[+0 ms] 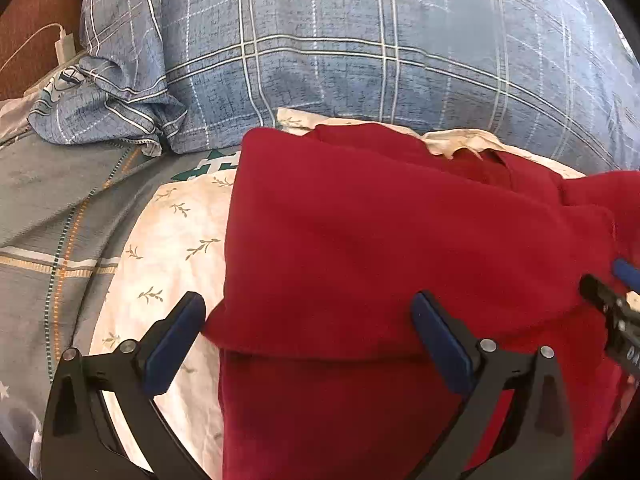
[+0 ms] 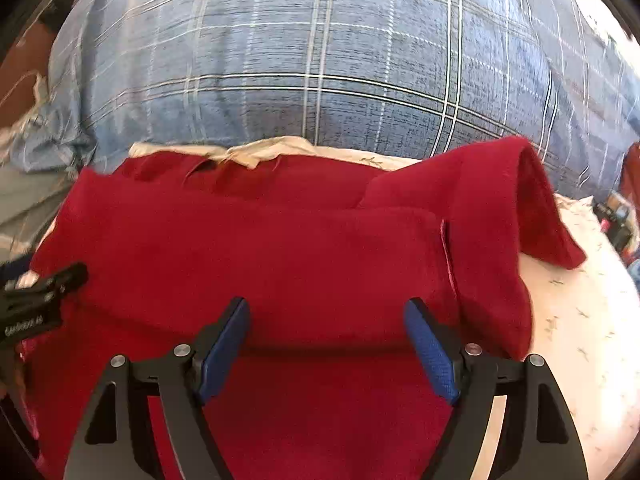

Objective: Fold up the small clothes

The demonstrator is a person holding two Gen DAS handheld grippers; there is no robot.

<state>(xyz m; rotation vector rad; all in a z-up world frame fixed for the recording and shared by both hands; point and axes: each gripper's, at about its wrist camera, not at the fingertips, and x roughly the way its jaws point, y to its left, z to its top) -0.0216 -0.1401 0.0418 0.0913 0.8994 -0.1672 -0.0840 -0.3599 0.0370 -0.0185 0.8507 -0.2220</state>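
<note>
A dark red garment (image 1: 360, 240) lies on a cream leaf-print cloth (image 1: 172, 248), its far part folded toward me over the near part, the fold's edge running across just ahead of both grippers. My left gripper (image 1: 308, 312) is open and empty over the fold's left corner. My right gripper (image 2: 326, 316) is open and empty over the same garment (image 2: 260, 248). A red sleeve (image 2: 500, 208) stands humped up at the right. Each gripper shows at the edge of the other's view: the right one (image 1: 608, 300), the left one (image 2: 44, 300).
A big blue plaid pillow (image 1: 360, 40) rises right behind the garment, also in the right wrist view (image 2: 320, 40). A grey striped bedcover (image 1: 52, 208) lies at the left. A white charger and cable (image 1: 60, 40) sit at the far left. Small dark objects (image 2: 616, 220) lie at the right edge.
</note>
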